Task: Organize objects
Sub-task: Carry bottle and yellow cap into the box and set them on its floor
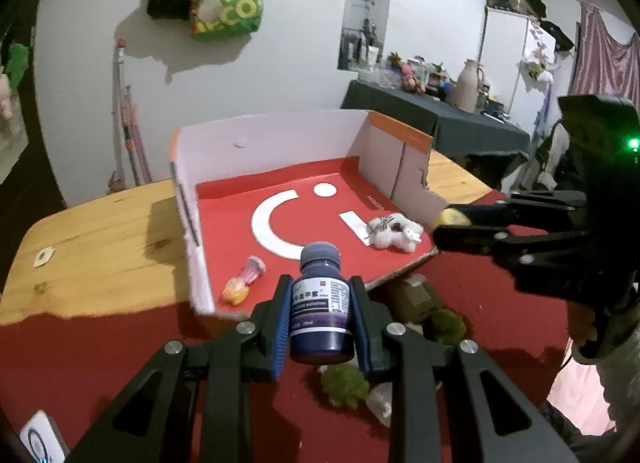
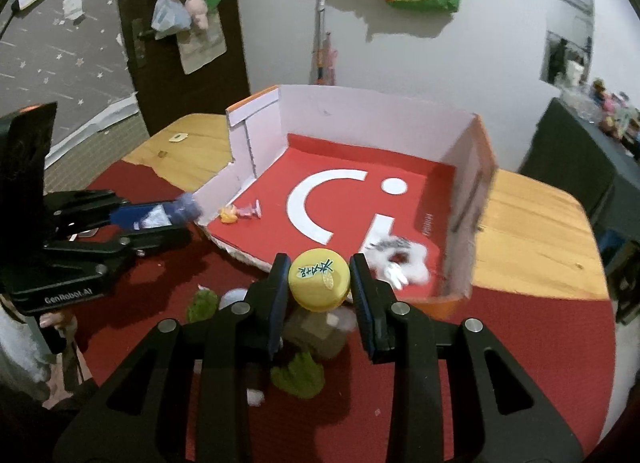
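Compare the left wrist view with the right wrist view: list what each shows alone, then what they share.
Left wrist only: the printed label of the dark blue bottle clamped in the left gripper, and a beige jug on a dark side table.

Right wrist only: the printed yellow cap clamped in the right gripper, and a dark door hung with soft toys.

Both: the open cardboard box with its red floor, a white plush toy and a small pink and yellow toy inside it, and the green bag on the wall.
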